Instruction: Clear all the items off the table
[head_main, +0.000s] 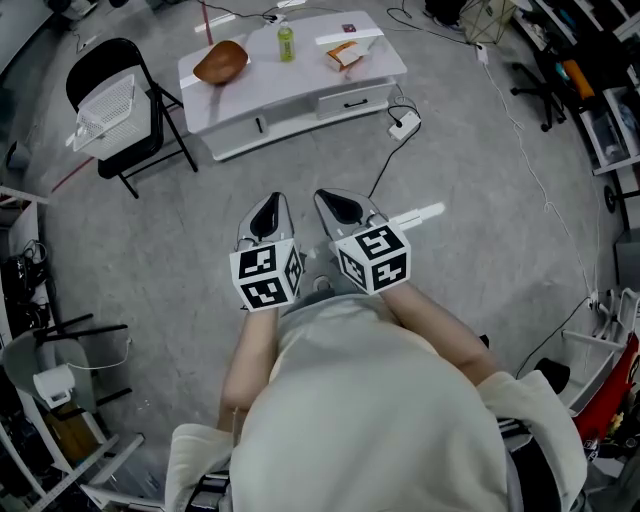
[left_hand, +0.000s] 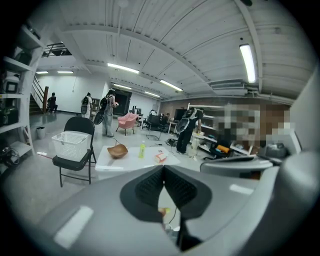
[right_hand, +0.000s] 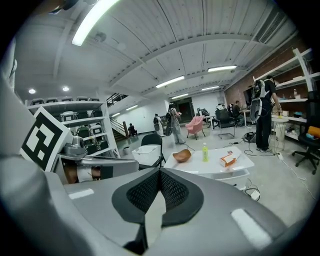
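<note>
A low white table (head_main: 300, 75) stands well ahead of me on the grey floor. On it lie a brown wooden bowl (head_main: 221, 62), a green bottle (head_main: 286, 43) and an orange-and-white box (head_main: 343, 55). The same bowl (left_hand: 117, 151), bottle (left_hand: 142, 149) and box (left_hand: 160, 157) show in the left gripper view, and the bowl (right_hand: 182, 155), bottle (right_hand: 204, 152) and box (right_hand: 228, 159) in the right gripper view. My left gripper (head_main: 270, 205) and right gripper (head_main: 331, 198) are side by side in front of my body, both shut and empty, far short of the table.
A black folding chair (head_main: 125, 110) with a white basket (head_main: 106, 109) on its seat stands left of the table. A power strip and cables (head_main: 404, 126) lie on the floor right of it. Shelves and clutter line both sides; people stand in the background.
</note>
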